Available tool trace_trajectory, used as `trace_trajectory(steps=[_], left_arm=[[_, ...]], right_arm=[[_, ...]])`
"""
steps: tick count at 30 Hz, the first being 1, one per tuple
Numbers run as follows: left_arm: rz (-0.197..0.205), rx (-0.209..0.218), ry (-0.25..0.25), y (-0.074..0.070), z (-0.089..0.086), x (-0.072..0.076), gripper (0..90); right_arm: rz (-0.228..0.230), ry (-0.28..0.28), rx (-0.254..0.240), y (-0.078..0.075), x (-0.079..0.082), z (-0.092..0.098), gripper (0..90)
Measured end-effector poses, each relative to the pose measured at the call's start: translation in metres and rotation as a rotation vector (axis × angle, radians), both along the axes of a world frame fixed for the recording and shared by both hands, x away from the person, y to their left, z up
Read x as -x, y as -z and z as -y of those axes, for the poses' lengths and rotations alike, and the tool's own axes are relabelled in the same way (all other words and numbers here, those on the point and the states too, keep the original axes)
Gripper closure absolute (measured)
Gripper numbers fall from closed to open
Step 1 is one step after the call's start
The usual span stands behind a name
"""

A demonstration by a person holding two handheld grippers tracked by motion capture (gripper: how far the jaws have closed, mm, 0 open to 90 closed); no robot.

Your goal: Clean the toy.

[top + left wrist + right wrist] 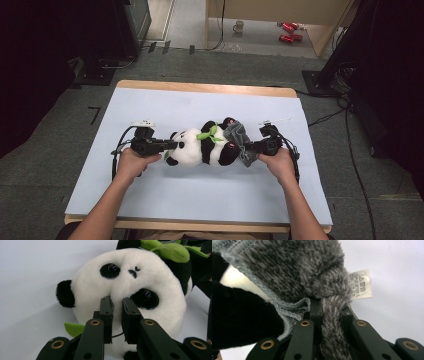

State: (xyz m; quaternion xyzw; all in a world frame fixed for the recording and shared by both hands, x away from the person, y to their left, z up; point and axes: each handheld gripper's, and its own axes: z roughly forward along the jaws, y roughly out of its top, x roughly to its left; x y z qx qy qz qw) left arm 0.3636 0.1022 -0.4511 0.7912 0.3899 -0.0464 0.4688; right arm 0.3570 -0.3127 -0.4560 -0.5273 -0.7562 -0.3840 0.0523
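- The black-and-white plush panda (200, 147) with a green leaf collar lies on its side at the middle of the pale blue table cover (150, 195).
- Both forearms reach in from the near edge, angled inward.
- The left gripper (117, 305) points level at the panda's face, its jaws nearly together, pinching the white muzzle fur.
- The right gripper (329, 308) points level from the opposite side, clamped on the grey fuzzy knit garment (294, 270) over the panda's legs.
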Motion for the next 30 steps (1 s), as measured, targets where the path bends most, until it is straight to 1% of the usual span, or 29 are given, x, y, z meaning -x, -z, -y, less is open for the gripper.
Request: trace_trajectory(steps=[4, 6, 7, 10, 12, 15, 18, 20, 23, 27, 30], left_arm=[[0.001, -0.001, 0.001, 0.000, 0.000, -0.001, 80.7], [0.001, 0.001, 0.001, 0.000, 0.000, -0.001, 80.7], [0.000, 0.001, 0.000, 0.000, 0.000, -0.002, 80.7], [-0.002, 0.005, -0.005, 0.000, -0.001, -0.003, 80.6], [-0.002, 0.009, -0.010, 0.000, -0.002, -0.004, 80.6], [-0.004, 0.015, -0.013, 0.000, -0.003, -0.004, 80.5], [-0.004, 0.019, -0.012, 0.001, -0.003, -0.005, 80.4], [0.001, 0.020, -0.012, 0.001, -0.003, -0.005, 80.4], [0.006, 0.021, -0.017, 0.000, -0.003, -0.005, 80.5], [0.029, 0.021, -0.020, -0.001, -0.002, -0.005, 80.4], [0.028, 0.028, -0.025, -0.002, -0.002, -0.005, 80.2]], right_arm=[[-0.022, 0.001, 0.001, 0.003, 0.001, 0.000, 79.6], [-0.030, 0.002, 0.010, 0.004, 0.002, 0.000, 79.6], [-0.036, 0.001, 0.019, 0.006, 0.002, 0.000, 79.6], [-0.063, 0.005, 0.077, 0.009, 0.002, 0.000, 79.5], [-0.069, 0.019, 0.082, 0.008, 0.002, 0.003, 79.3], [-0.051, 0.043, 0.097, 0.004, 0.001, 0.010, 79.3], [-0.032, 0.073, 0.089, -0.003, 0.002, 0.020, 79.3], [-0.018, 0.089, 0.073, -0.008, 0.004, 0.025, 79.3], [0.023, 0.107, 0.045, -0.018, 0.006, 0.029, 79.2], [0.083, 0.122, -0.003, -0.037, 0.011, 0.033, 79.2], [0.122, 0.120, -0.025, -0.052, 0.014, 0.031, 79.2]])
